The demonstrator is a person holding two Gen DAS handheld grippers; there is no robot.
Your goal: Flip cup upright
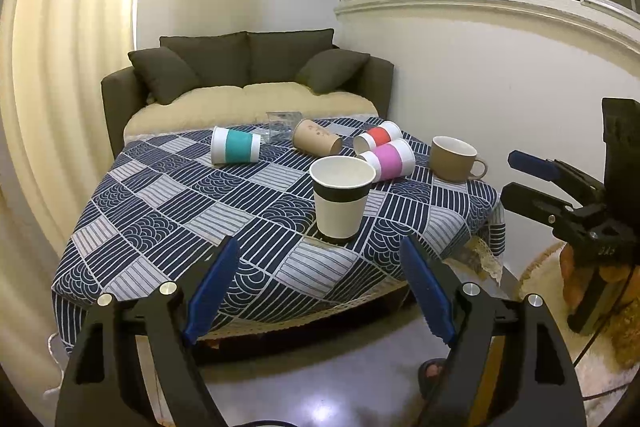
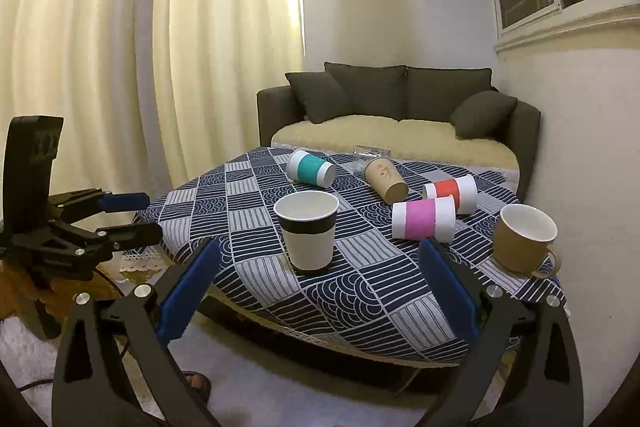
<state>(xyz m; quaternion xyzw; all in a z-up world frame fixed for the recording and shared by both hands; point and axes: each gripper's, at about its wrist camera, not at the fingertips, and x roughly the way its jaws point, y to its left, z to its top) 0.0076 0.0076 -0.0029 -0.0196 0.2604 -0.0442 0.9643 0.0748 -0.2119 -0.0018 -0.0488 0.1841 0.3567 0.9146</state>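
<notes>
A white paper cup with a black band [image 1: 341, 201] [image 2: 307, 230] stands upright near the table's front. Four cups lie on their sides behind it: teal-banded [image 1: 235, 145] [image 2: 311, 167], brown paper [image 1: 316, 141] [image 2: 385, 178], red-banded [image 1: 378, 137] [image 2: 451, 192] and pink-banded [image 1: 388, 159] [image 2: 424, 218]. My left gripper [image 1: 320, 247] is open and empty, just short of the table edge; it also shows in the right wrist view [image 2: 132, 215]. My right gripper [image 2: 320, 247] is open and empty, in front of the table; it also shows in the left wrist view [image 1: 516, 173].
A brown mug [image 1: 454, 159] [image 2: 522, 239] stands upright at the table's right. A clear glass container [image 1: 283, 125] sits at the far edge. The table wears a blue patterned cloth [image 1: 180, 211]. A dark sofa [image 1: 248, 67] stands behind. A foot [image 1: 432, 371] is below.
</notes>
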